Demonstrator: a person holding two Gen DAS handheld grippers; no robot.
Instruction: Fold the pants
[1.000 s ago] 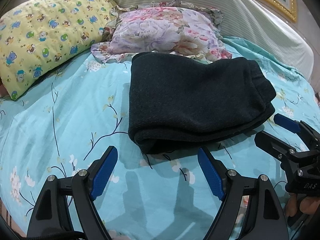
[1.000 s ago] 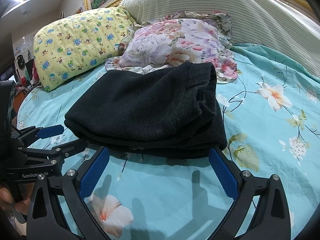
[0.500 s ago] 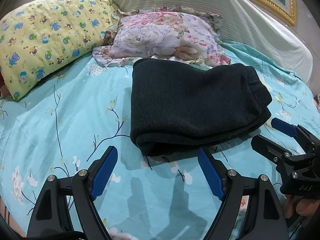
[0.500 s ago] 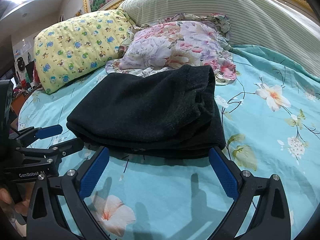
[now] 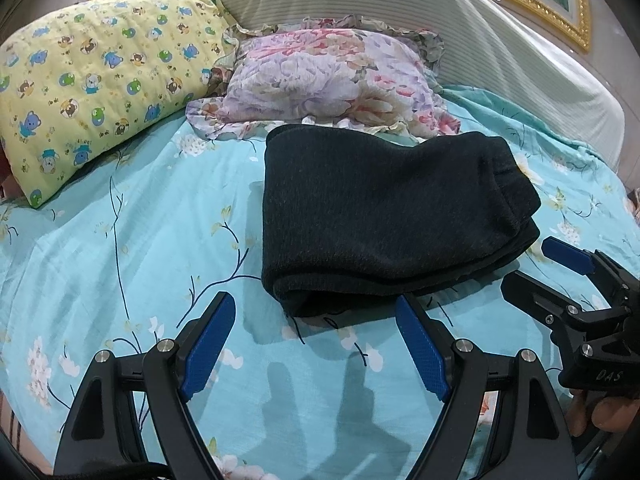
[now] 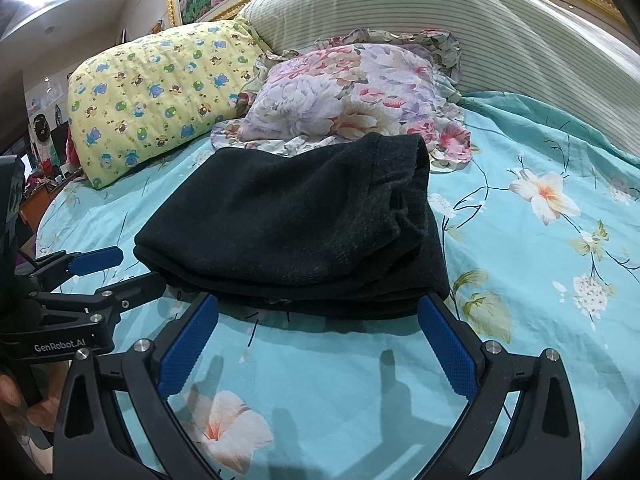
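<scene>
The dark pants (image 5: 384,216) lie folded into a thick stack on the turquoise floral bedsheet (image 5: 140,240); they also show in the right wrist view (image 6: 296,224). My left gripper (image 5: 316,324) is open and empty, just short of the stack's near left corner. My right gripper (image 6: 318,320) is open and empty, its blue pads (image 6: 448,344) at the stack's near edge. Each gripper shows in the other's view: the right one (image 5: 560,268) at the stack's right end, the left one (image 6: 116,268) at its left end.
A yellow bear-print pillow (image 5: 92,84) and a floral ruffled pillow (image 5: 332,80) lie behind the pants. A striped padded headboard (image 5: 460,20) with a gold frame stands at the back. Room furniture shows far left in the right wrist view (image 6: 44,160).
Both grippers have drawn back slightly from the folded pants and stayed open. The pants have not moved.
</scene>
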